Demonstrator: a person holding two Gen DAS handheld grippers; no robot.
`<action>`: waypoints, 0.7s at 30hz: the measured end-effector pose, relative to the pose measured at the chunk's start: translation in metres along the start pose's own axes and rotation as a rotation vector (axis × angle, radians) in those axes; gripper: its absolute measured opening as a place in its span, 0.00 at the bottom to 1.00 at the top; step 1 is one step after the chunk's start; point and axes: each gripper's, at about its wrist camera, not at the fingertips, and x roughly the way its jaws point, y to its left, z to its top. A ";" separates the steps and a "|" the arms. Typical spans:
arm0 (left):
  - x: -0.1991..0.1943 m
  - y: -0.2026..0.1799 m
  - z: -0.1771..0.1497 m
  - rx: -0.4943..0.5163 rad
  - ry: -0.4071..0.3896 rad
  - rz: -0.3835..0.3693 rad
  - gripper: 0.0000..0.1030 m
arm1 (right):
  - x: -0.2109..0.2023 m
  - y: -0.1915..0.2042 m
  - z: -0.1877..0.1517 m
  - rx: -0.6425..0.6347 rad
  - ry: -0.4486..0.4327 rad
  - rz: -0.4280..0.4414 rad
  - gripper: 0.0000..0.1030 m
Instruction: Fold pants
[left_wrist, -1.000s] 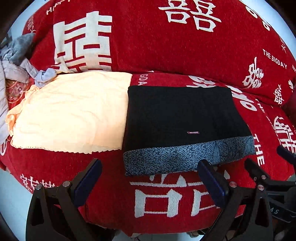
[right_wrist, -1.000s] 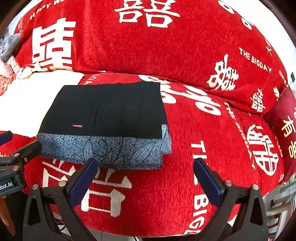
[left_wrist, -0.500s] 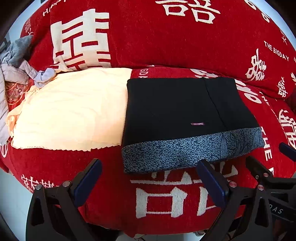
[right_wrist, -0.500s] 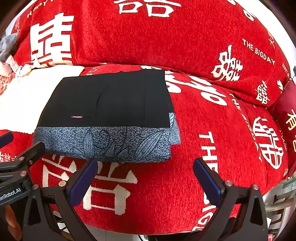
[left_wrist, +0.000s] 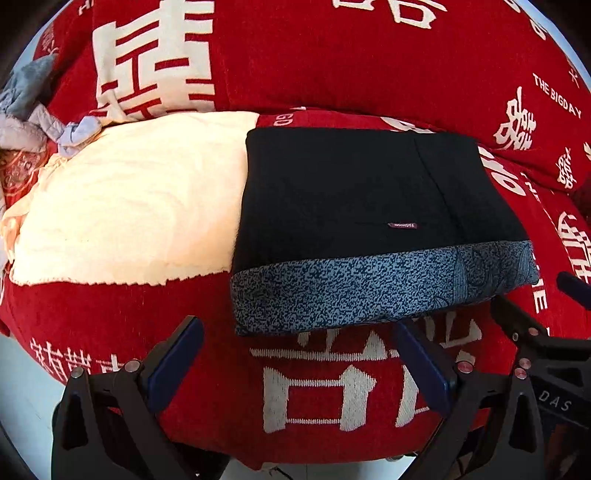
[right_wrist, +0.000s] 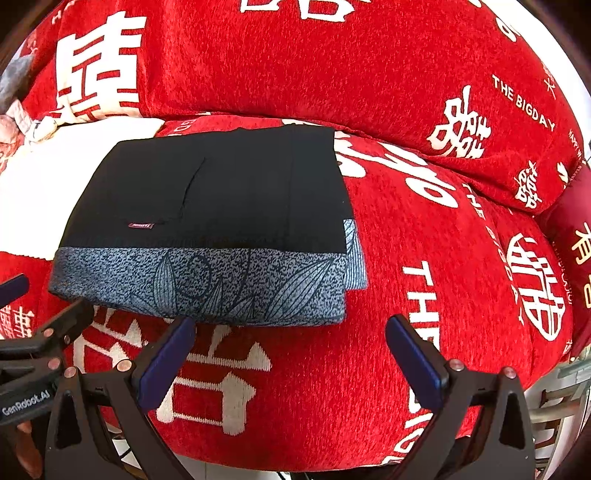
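- The pants (left_wrist: 369, 192) lie folded into a flat rectangle on the seat of the red sofa (left_wrist: 332, 55), black side up, with a grey patterned band along the near edge.
- Long axis runs left to right, across both tools' line of approach.
- Left edge rests against a cream cloth (left_wrist: 129, 199).
- Left tool (left_wrist: 295, 362): jaws spread, empty, just short of the near edge, roughly centred on it.
- Right tool (right_wrist: 288, 354): jaws spread, empty, off the near right corner.
- Judgement: each tool is about equally near; the fold looks largely complete.
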 end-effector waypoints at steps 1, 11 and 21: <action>0.000 -0.001 0.001 0.009 -0.005 0.009 1.00 | 0.001 0.000 0.001 -0.001 0.002 0.000 1.00; 0.006 0.000 0.003 0.015 0.029 0.028 1.00 | 0.008 0.003 0.004 -0.018 0.026 -0.005 1.00; 0.005 0.002 0.003 0.008 0.038 0.020 1.00 | 0.008 0.004 0.004 -0.017 0.026 -0.004 1.00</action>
